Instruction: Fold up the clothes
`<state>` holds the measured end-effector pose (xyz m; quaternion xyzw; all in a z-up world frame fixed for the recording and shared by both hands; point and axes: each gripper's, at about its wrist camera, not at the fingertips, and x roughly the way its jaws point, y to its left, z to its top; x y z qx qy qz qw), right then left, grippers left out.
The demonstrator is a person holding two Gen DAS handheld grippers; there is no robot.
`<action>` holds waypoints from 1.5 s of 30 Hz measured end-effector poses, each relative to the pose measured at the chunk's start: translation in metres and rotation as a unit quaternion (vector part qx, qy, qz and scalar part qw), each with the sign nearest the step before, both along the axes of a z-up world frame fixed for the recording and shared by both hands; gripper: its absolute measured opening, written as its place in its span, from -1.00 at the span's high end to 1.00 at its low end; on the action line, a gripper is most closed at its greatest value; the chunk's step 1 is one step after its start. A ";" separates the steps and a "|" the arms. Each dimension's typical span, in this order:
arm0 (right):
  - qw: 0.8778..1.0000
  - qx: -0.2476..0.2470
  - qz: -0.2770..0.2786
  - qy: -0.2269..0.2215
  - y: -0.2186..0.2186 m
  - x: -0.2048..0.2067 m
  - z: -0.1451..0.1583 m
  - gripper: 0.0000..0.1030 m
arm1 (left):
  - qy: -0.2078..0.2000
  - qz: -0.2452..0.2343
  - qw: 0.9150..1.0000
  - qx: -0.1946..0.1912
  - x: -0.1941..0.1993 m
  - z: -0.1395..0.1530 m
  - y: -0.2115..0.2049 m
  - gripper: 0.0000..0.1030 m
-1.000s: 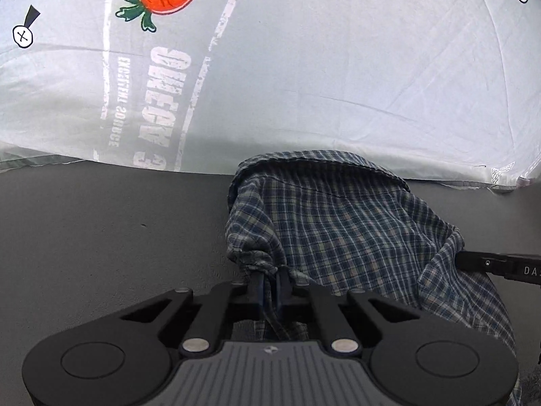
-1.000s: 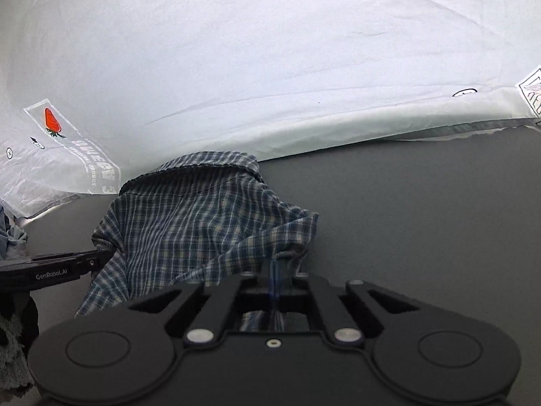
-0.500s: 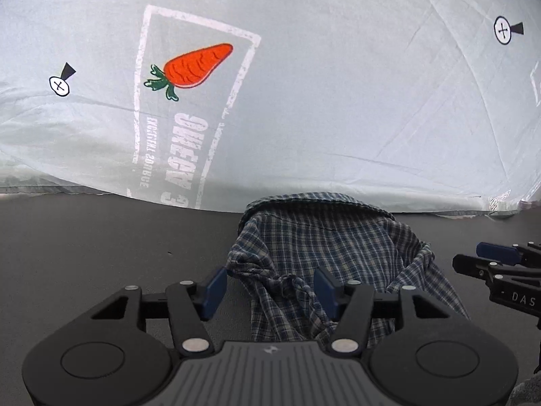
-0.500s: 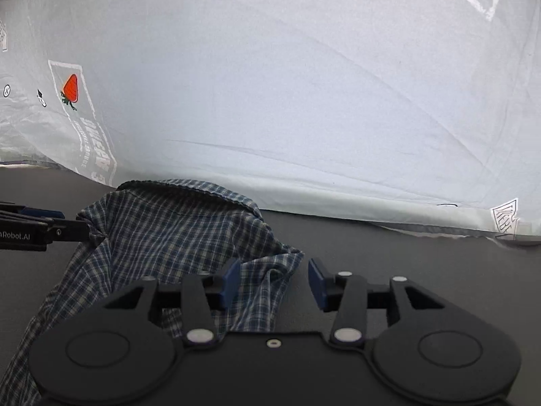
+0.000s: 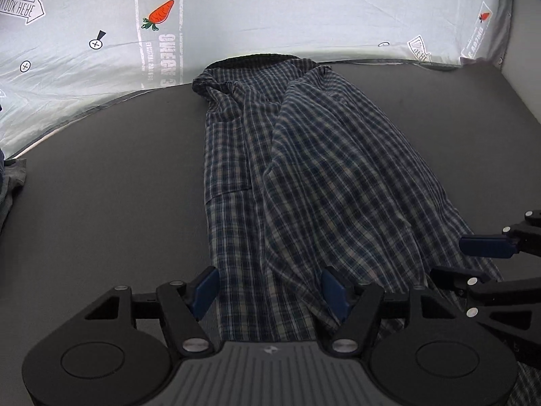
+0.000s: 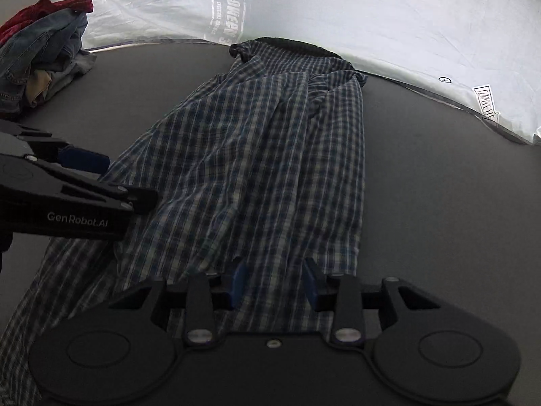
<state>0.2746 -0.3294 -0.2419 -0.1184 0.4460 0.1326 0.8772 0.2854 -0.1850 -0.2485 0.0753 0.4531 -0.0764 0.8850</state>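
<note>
Since both grippers are free, status: one lengthwise fold looks laid, judging by the narrow strip.
Shirt: plaid shirt (image 5: 304,176) lies on the dark table (image 5: 101,186), stretching away from both grippers toward the white printed sheet (image 5: 270,10).
Left gripper (image 5: 270,287): jaws just opened, standing wide, cloth beneath but unpinched.
Right gripper (image 6: 275,279): jaws opened, then narrowed to part-open, near hem under them, nothing clamped.
Left to do: probably folding the strip across; it remains rumpled.
Waiting: clothes pile (image 6: 37,54) beyond the left gripper.
</note>
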 end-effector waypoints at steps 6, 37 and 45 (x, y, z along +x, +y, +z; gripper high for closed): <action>0.999 -0.019 -0.004 0.026 -0.006 -0.068 -0.008 0.18 | 0.040 0.023 0.999 -0.015 -0.054 -0.016 0.015 -0.42; 0.971 0.181 -0.076 0.138 -0.101 -0.151 -0.013 0.20 | 0.130 0.103 0.951 -0.262 -0.183 -0.011 0.086 -0.18; 0.917 0.331 -0.132 0.178 -0.141 -0.150 -0.027 0.29 | 0.175 0.158 0.880 -0.412 -0.193 -0.036 0.104 -0.19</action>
